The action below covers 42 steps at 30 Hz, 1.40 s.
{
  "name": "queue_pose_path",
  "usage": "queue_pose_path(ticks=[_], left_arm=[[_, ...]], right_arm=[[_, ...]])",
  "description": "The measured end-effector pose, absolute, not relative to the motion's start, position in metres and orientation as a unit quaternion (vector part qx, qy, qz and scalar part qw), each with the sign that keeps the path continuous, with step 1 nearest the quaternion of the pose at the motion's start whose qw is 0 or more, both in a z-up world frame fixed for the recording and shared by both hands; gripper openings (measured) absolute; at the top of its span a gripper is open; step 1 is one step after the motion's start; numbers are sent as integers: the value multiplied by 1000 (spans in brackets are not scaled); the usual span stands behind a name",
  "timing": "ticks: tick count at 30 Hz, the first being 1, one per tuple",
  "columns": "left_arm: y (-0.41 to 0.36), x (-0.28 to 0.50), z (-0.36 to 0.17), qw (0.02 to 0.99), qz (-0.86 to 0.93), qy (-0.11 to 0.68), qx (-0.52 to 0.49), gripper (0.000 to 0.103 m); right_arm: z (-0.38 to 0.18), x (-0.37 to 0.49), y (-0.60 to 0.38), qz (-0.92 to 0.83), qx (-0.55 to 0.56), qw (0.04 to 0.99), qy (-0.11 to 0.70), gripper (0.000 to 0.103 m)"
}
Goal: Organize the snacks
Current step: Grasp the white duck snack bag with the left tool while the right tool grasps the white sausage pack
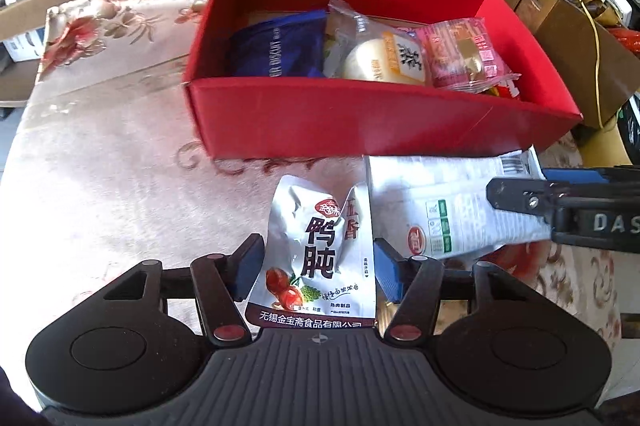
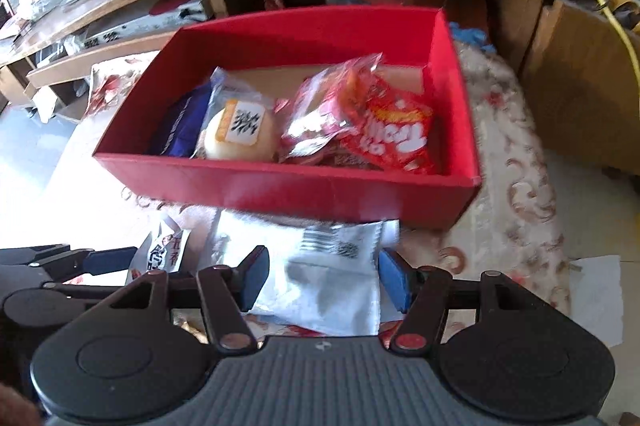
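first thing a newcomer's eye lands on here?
The red box on the floral cloth, already holding a blue packet, a round bun and pink and red snack bags. Just in front of it, outside the box, each gripper straddles a packet with open jaws: the left gripper around the silver pouch, the right gripper around the white packet.

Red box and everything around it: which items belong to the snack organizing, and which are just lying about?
Job:
red box
silver duck-gizzard packet
white packet
bun
blue bag
pink packet
red chip bag

Lying about:
floral cloth
yellow cable
cardboard box
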<state>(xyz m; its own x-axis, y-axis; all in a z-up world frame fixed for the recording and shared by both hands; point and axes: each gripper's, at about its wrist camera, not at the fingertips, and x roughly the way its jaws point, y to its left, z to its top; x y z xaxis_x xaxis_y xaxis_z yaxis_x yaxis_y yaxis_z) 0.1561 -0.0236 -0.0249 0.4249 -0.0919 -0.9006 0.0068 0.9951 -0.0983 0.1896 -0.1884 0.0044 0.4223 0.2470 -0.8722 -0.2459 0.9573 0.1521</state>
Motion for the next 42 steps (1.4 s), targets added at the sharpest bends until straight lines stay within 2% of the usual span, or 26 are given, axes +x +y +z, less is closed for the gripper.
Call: queue_pose_path(ticks=[6,10,14,19,29,34,42], left_arm=[[-12,153,-23,840,-27,540,-31,67],[-4,150,-22,839,-31,542,-27,67],[-2,149,-19,841,-34,540,-29,68],[0,149,-15,846,-32,532,-29,76],[11,152,-18,840,-31,540,-46,81],[9,154,-19,838,-34,543,-48,84],[0,160,-25,837,-26,545,-45,85]], right_arm=[[-3,167,-168,185,-40,824,533,65],[1,135,-166,253,-17,792,555,65],[8,111,-159,265,-62,796,541,65],[5,131,-140,243,-114,814,514,66],[-27,158,-104,294,-151,780,531,71],[-23,145,-108,281,-156,786,528,57],[4,119,-142,249,-104,816,512,56]])
